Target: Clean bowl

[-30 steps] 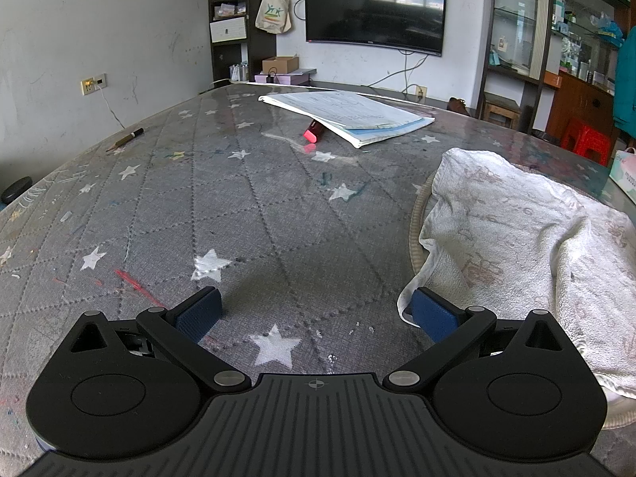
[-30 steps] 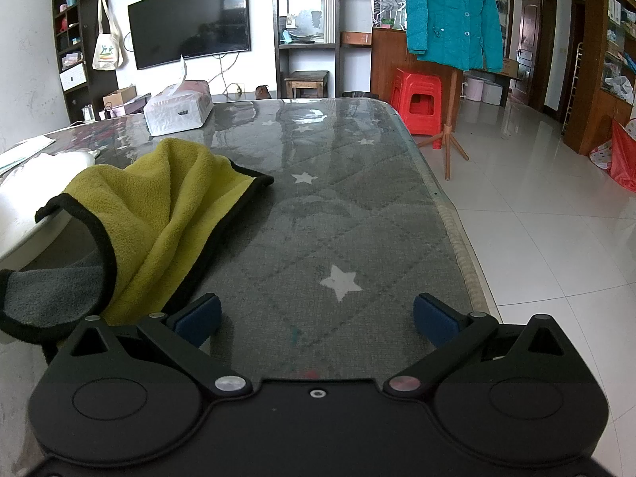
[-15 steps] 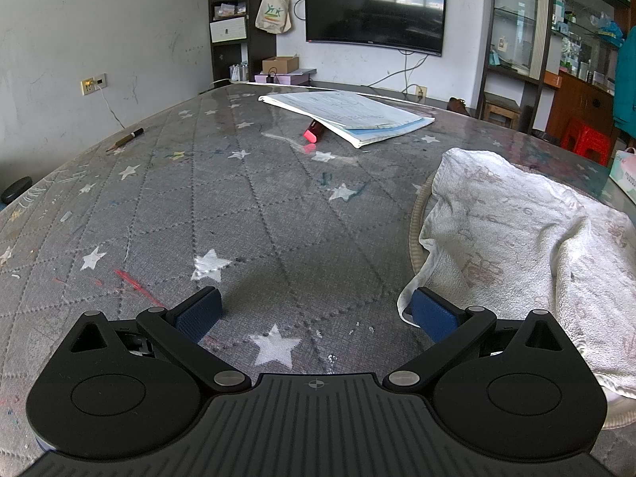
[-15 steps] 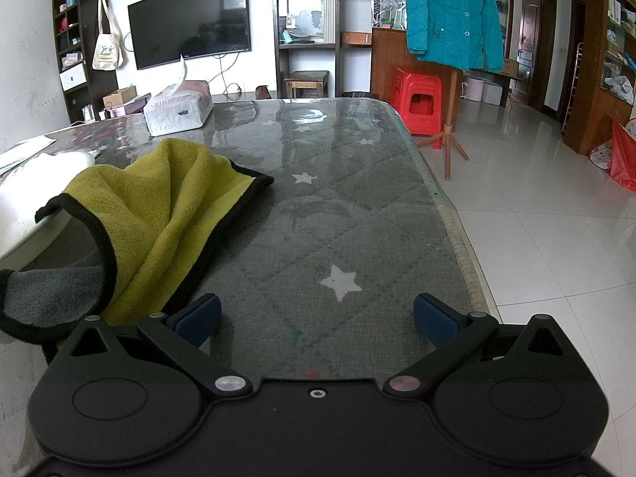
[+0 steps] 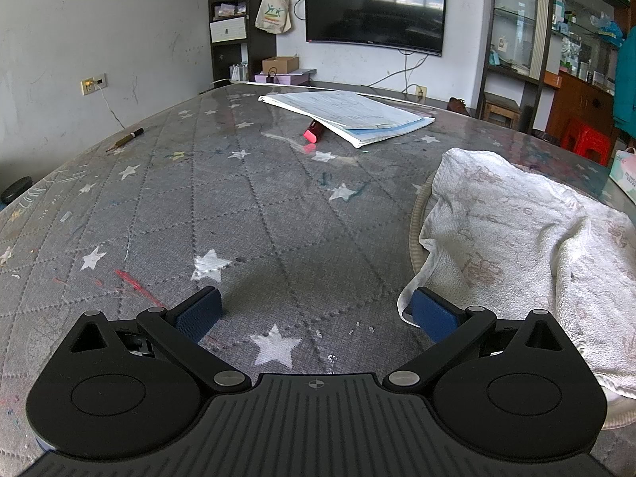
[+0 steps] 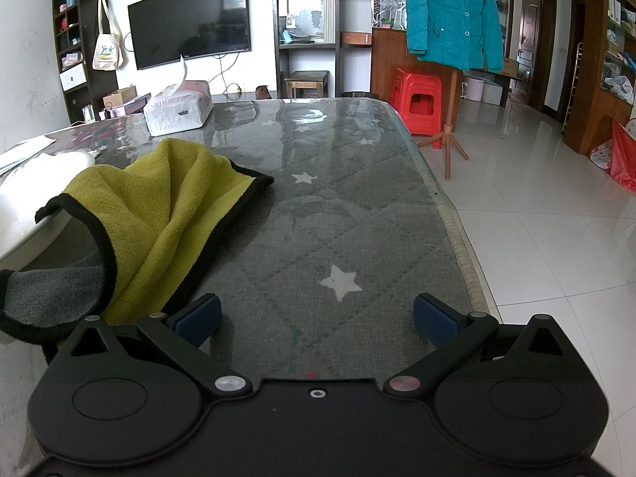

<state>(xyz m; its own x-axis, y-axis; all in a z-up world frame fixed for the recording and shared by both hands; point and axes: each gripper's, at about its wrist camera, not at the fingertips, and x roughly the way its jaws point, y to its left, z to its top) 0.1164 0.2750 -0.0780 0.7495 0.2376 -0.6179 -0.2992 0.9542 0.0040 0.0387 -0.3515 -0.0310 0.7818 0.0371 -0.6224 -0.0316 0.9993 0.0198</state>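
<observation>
In the left wrist view a white towel [image 5: 528,238] lies draped over a pale bowl [image 5: 414,222]; only a strip of the bowl's rim shows at the towel's left edge. My left gripper [image 5: 316,310] is open and holds nothing, and its right fingertip touches or overlaps the towel's corner. In the right wrist view a yellow cloth with black trim [image 6: 159,206] hangs over the side of the white bowl [image 6: 20,206] at the far left. Beside the cloth's lower edge my right gripper [image 6: 316,314] stands open over bare table, nothing between its fingers.
On the star-patterned table [image 5: 238,218] lie a stack of papers [image 5: 349,117], a red object [image 5: 311,134], a pencil [image 5: 125,140] and a tissue box [image 5: 624,171]. A tissue pack [image 6: 179,109] sits far back. The table's right edge [image 6: 449,214] drops to tiled floor.
</observation>
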